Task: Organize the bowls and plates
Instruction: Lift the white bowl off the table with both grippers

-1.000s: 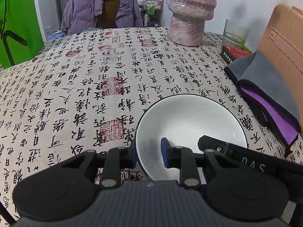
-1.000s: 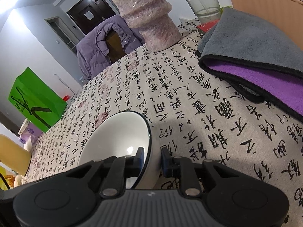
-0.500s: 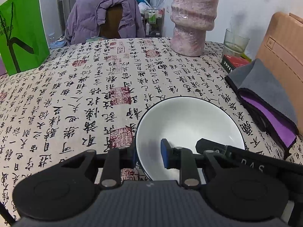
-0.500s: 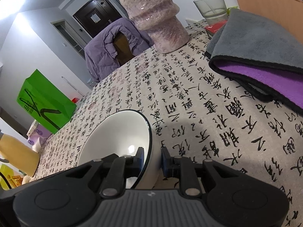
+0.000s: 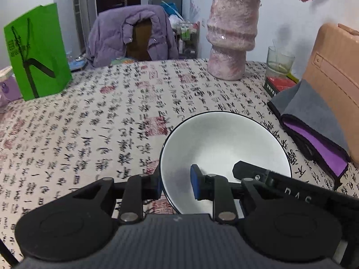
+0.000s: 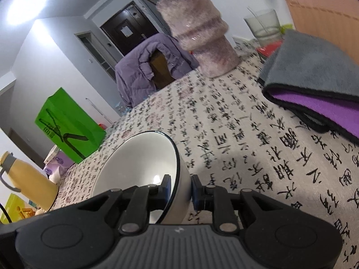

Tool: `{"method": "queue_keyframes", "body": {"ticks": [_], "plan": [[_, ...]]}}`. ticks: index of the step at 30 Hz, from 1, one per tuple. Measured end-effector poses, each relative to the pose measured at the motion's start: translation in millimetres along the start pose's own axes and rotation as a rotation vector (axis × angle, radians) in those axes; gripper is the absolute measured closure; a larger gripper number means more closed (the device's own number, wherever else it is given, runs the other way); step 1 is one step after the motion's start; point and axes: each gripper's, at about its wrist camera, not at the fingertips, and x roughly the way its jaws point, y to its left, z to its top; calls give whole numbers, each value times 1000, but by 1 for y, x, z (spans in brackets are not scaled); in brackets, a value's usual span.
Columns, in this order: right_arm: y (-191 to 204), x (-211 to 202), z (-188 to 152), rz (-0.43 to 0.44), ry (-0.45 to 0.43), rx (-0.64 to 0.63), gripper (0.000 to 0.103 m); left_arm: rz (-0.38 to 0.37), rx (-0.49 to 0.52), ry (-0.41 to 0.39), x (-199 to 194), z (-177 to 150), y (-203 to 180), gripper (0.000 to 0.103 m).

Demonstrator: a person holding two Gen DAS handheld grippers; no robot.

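One white bowl (image 5: pixel 224 148) with a thin dark rim sits nearest, pinched from both sides: the left gripper (image 5: pixel 176 185) has its jaws clamped narrow on the near left rim, one blue pad outside the wall and one inside, and the right gripper (image 6: pixel 180 189) is clamped the same way on the right rim, with its tip showing inside the bowl in the left wrist view. Compared with a second ago, more of the far room shows above the table and the tablecloth print is blurred, so both cameras have risen with the bowl; the grip looks unchanged. To the right of the bowl lies one folded grey and purple cloth (image 5: pixel 314 121) on the calligraphy tablecloth (image 5: pixel 112 121). Farther off stand one pink vase (image 5: pixel 231 38) with dried flowers, one glass (image 5: pixel 279 61) beside it on the right, and one green bag (image 5: pixel 38 51) at the far left. Beyond the table one purple jacket (image 5: pixel 125 33) hangs on a chair.
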Motion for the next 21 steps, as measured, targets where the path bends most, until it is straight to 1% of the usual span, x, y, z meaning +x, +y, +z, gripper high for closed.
{"method": "queue_keyframes", "body": {"ticks": [5,10,21], "plan": [[14,-7,-2,21,-15,-30,84,-3,-25,-10,-13,2,12,79],[28,-10,-4,34,-19,-51,84,9,-35,-16,-23,2,21,79],[62,-12,-10,31,-14,-107,84,19,-77,-23,-40,2,48,79]]}}
